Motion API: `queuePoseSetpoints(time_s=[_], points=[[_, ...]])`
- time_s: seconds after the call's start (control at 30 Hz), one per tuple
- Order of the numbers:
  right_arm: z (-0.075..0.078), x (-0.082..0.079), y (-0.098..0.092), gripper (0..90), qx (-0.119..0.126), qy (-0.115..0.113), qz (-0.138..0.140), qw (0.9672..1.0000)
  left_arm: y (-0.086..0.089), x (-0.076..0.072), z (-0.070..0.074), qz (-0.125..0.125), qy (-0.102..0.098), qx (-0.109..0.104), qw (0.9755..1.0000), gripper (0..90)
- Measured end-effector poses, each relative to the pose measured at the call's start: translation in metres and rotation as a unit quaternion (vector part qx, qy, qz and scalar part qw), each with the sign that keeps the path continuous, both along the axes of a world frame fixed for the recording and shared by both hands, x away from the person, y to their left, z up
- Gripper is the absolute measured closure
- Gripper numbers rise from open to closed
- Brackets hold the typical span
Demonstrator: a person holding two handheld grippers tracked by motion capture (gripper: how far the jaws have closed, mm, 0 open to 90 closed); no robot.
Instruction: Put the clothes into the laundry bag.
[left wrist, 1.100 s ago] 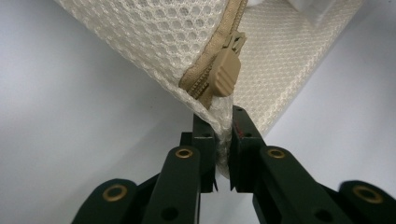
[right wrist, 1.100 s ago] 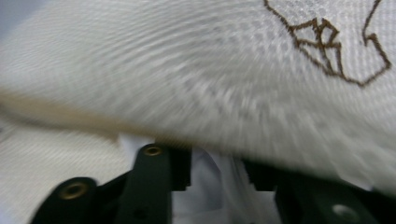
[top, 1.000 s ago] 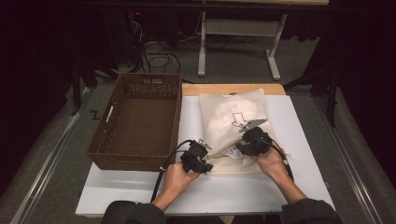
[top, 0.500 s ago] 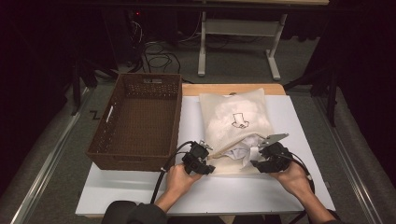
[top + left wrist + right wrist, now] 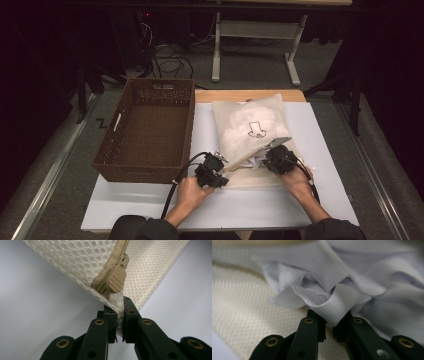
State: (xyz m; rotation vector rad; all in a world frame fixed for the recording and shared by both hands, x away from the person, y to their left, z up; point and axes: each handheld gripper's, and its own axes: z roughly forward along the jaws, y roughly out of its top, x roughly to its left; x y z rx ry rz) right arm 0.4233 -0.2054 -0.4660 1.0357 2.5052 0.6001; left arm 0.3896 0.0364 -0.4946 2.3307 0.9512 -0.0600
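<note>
We pinch the mesh bag [image 5: 252, 132], lying at three o'clock of the wicker basket [image 5: 150, 127], with the left gripper [image 5: 120, 315] while the right gripper [image 5: 329, 322], jaws just closing, clamps the white cloth [image 5: 332, 307] at its mouth.

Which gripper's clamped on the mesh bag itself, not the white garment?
The left gripper: it pinches the mesh bag corner just below the tan zipper pull. The right gripper grips a white garment fold.

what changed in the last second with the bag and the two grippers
The right gripper pulled away to the right of the mesh bag, then came back to its open end; its jaws have just been closing and now pinch a fold of the white cloth. The left gripper stayed, clamped on the bag's corner by the zipper pull. The basket stayed put.
</note>
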Motion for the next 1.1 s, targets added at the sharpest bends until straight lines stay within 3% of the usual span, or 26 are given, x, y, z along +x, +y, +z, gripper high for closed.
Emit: queuePoseSetpoints(time_s=[0.17,0.27,0.33,0.5,0.63,0.9,1.0,1.1], points=[[0.003,0.022,-0.003,87.1,-0.013,-0.018,-0.035,0.9991,-0.003,-0.005,0.001,-0.014,-0.005,0.016,0.9998,84.5],[-0.007,0.037,-0.008,87.4,-0.017,-0.022,-0.072,0.997,-0.002,-0.004,0.002,-0.016,-0.005,0.014,0.9998,84.5],[-0.01,0.039,-0.007,86.1,-0.023,-0.021,-0.073,0.9968,0.0,-0.004,0.002,-0.016,-0.005,0.014,0.9998,84.4],[-0.001,0.027,-0.01,63.8,-0.016,0.005,-0.039,0.9991,0.001,-0.002,0.0,-0.012,-0.004,0.009,0.9999,82.8],[0.01,0.009,-0.016,56.6,-0.006,0.009,-0.023,0.9997,0.002,-0.002,0.0,-0.006,-0.004,0.008,0.9999,79.8],[0.013,-0.015,-0.032,57.3,-0.001,0.004,-0.015,0.9999,0.002,-0.002,-0.001,-0.002,0.001,0.001,1.0,76.9],[0.013,-0.018,-0.023,64.2,0.011,0.008,0.017,0.9998,0.002,-0.002,-0.001,-0.002,0.001,0.001,1.0,76.7],[0.009,-0.015,-0.007,71.1,-0.001,0.009,0.045,0.9989,0.002,-0.002,-0.001,-0.002,-0.001,0.002,1.0,76.8]])
